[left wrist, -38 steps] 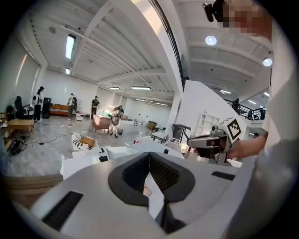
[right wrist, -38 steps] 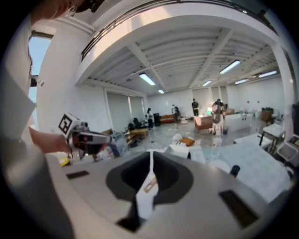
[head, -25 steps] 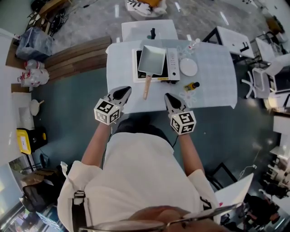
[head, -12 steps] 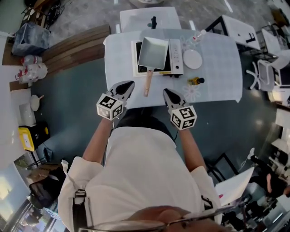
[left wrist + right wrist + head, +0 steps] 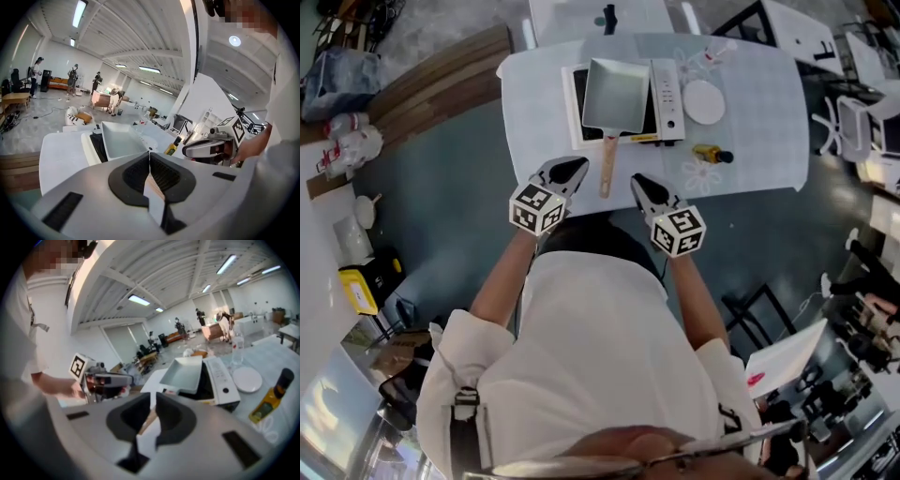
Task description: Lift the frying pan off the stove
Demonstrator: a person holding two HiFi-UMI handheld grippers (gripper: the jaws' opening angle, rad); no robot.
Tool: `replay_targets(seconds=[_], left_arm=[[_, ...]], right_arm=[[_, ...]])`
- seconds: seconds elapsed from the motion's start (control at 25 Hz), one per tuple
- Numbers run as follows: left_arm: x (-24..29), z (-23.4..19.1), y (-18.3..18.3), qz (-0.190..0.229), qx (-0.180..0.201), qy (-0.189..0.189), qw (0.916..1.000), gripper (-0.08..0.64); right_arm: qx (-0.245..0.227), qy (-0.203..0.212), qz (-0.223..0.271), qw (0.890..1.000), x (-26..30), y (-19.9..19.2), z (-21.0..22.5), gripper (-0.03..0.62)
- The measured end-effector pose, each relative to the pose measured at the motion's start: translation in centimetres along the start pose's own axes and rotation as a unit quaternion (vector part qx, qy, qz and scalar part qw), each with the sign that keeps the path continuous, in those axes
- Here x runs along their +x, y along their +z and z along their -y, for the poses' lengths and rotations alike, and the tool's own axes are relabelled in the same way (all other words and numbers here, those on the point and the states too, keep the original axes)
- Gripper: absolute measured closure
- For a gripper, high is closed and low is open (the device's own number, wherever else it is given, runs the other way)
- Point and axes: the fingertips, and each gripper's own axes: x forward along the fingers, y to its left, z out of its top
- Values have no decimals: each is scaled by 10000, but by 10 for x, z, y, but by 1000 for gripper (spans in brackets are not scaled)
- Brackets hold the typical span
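Note:
A square grey frying pan (image 5: 617,94) sits on a white portable stove (image 5: 667,92) on the white table (image 5: 534,103). Its wooden handle (image 5: 606,167) points toward me. My left gripper (image 5: 573,170) is shut and empty, just left of the handle's end at the table's front edge. On the other side of the handle's end, my right gripper (image 5: 638,182) is likewise shut and holds nothing. The left gripper view shows the pan (image 5: 123,138) ahead, beyond the left gripper (image 5: 149,159). The right gripper view shows the pan (image 5: 187,371) beyond the right gripper (image 5: 153,401).
A white plate (image 5: 704,101) and a small yellow bottle (image 5: 712,154) lie right of the stove, with a clear bottle (image 5: 713,52) further back. A wooden bench (image 5: 431,84) stands left of the table, chairs and desks to the right.
Both grippers have edged forward to the table's front edge, on either side of the pan handle's end. The head view has shifted, so the table sits higher in frame. Jaws stay shut.

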Motion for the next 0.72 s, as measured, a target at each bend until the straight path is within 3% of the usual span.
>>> replay_targets(seconds=[0.24, 0.36, 0.6, 0.72], left_arm=[[29, -14, -30, -482, -503, -385, 9968, 510], [42, -20, -43, -721, -835, -482, 9927, 461], [65, -22, -59, -991, -1761, -842, 9757, 374], [77, -24, -68, -1199, -2025, -921, 9675, 325]], right_arm=[[507, 100, -296, 9982, 26, -24, 7, 548], [767, 208, -452, 9958, 38, -35, 7, 486], [1213, 392, -733, 9891, 56, -55, 9, 414], [1352, 531, -852, 9857, 65, -62, 7, 378]])
